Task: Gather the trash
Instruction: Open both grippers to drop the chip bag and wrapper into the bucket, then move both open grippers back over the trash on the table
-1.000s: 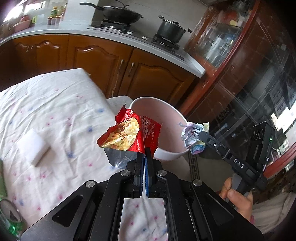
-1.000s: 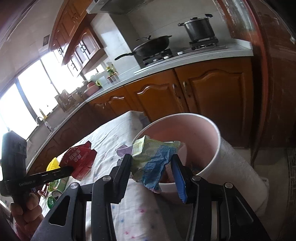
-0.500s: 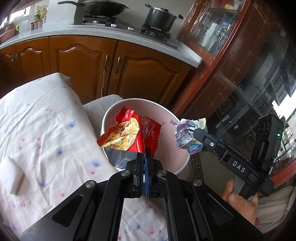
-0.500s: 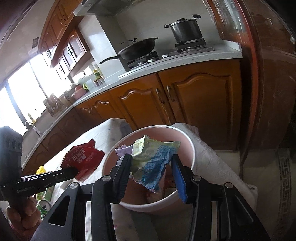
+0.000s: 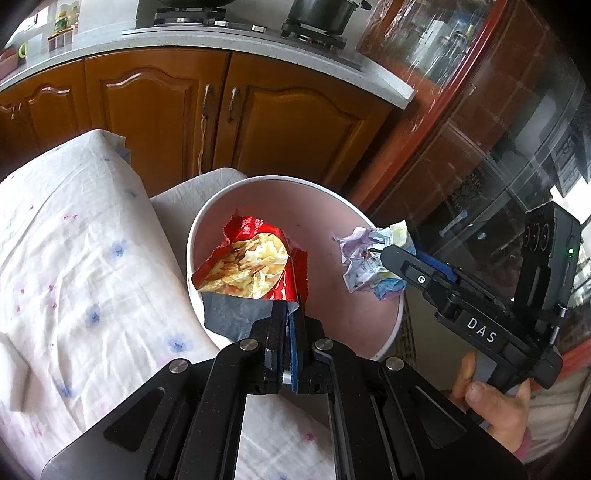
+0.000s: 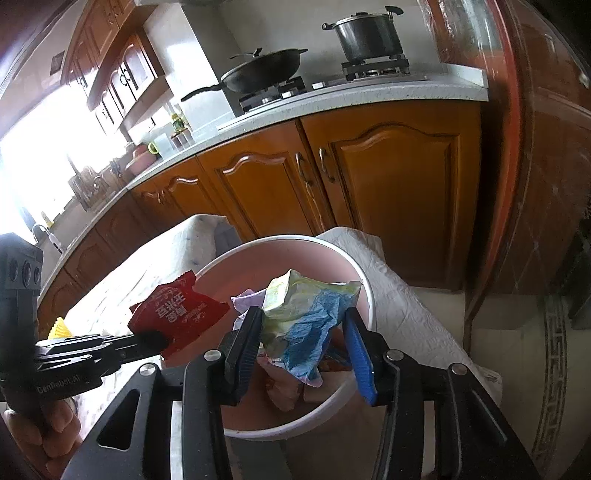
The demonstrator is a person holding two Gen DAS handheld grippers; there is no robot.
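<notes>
- A torn red snack wrapper (image 5: 255, 264), its silver lining showing, hangs over the open pink bin (image 5: 207, 221), pinched at its lower edge by the left hand-held gripper (image 5: 289, 317), whose jaws are pressed nearly together.
- A crumpled paper wad (image 6: 306, 321) sits clamped between the partly spread jaws of the right hand-held gripper (image 6: 301, 350), above the same bin's mouth, where more scraps lie.
- The bin stands just beside a table (image 5: 74, 258) draped in a white speckled cloth.
- Behind, wooden cabinets (image 6: 388, 177) carry a worktop with a pot (image 6: 365, 33) and wok (image 6: 266, 72).
</notes>
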